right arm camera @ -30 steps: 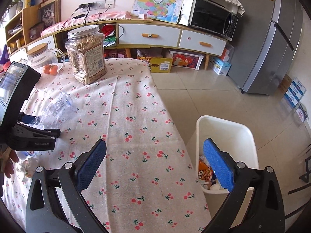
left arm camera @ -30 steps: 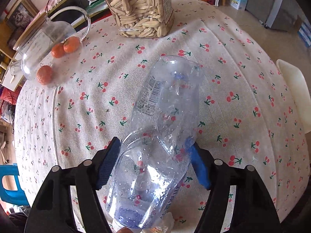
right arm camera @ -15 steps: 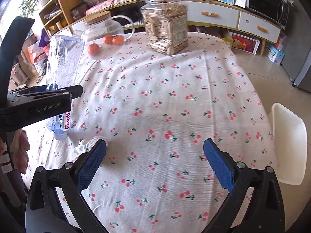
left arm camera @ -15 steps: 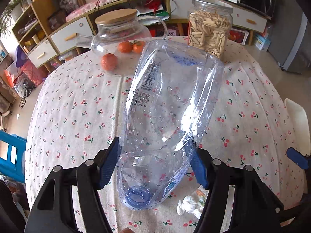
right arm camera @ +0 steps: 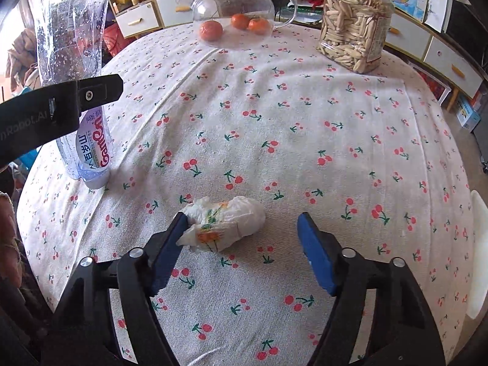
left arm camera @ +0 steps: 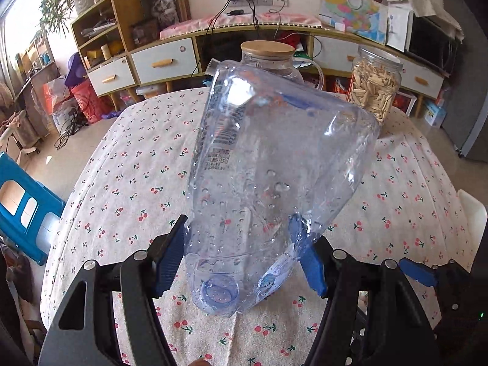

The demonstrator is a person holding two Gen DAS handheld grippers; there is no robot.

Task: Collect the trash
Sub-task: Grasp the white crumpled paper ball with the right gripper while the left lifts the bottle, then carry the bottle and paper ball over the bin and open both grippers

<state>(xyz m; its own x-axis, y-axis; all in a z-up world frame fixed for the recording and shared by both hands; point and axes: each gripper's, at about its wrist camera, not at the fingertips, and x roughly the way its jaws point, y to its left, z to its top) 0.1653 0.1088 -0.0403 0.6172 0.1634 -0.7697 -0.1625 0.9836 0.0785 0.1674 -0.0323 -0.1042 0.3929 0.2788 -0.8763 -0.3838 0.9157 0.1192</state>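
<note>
My left gripper [left arm camera: 241,253] is shut on an empty clear plastic bottle [left arm camera: 274,177], held neck down and base up above the cherry-print tablecloth [left arm camera: 137,177]. The bottle also shows at the far left of the right wrist view [right arm camera: 73,70], with the left gripper's finger across it. My right gripper [right arm camera: 244,250] is open and low over the table. A crumpled white tissue with orange print [right arm camera: 225,227] lies between its fingers, touching the left pad [right arm camera: 167,250].
A glass pitcher [right arm camera: 235,6] with tangerines by it and a jar of seeds [right arm camera: 357,24] stand at the table's far side. A white bin's rim [right arm camera: 480,259] shows past the right table edge. A blue stool [left arm camera: 24,210] stands left of the table.
The left gripper tipped the bottle more upright and raised it. The right gripper swung left from the bin and dropped low over the table until the tissue lay between its fingers.
</note>
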